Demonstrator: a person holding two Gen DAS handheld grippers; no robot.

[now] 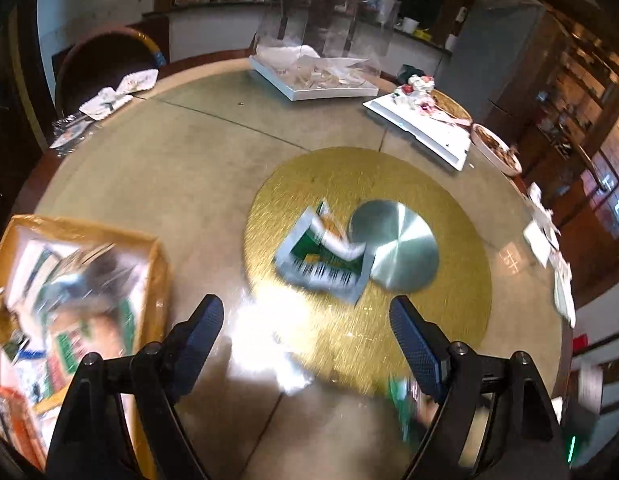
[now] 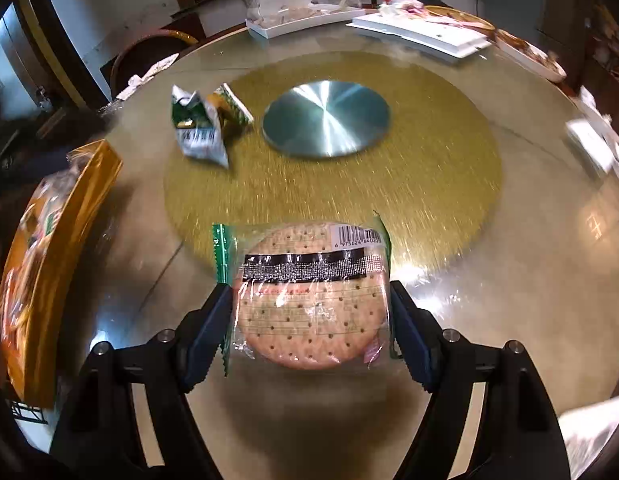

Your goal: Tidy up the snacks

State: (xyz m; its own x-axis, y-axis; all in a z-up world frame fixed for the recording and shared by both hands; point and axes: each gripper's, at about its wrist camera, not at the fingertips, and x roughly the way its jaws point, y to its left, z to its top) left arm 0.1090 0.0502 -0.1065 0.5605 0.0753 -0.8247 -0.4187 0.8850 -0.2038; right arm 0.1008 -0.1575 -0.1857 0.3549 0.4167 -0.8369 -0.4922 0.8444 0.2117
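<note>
A round cracker in a clear packet with green ends [image 2: 309, 300] sits between the fingers of my right gripper [image 2: 309, 286], and both pads press on its sides. It hangs just above the glass table. Crumpled green-and-white snack packets [image 2: 201, 128] lie on the gold disc, left of the silver hub. In the left wrist view the same packets [image 1: 321, 256] lie ahead of my left gripper [image 1: 307, 304], which is open with nothing between its fingers. An orange box [image 1: 81, 300] holding several snack packets stands at the table's left edge, also visible in the right wrist view [image 2: 49, 260].
The silver hub [image 1: 397, 246] sits mid-table on the gold disc [image 1: 449, 200]. White trays with wrappers [image 1: 313, 80] and leftovers [image 1: 421, 128] stand at the far side, with a clear plastic cover behind. A bowl [image 1: 495, 148] and papers line the right edge. A chair [image 1: 105, 64] stands far left.
</note>
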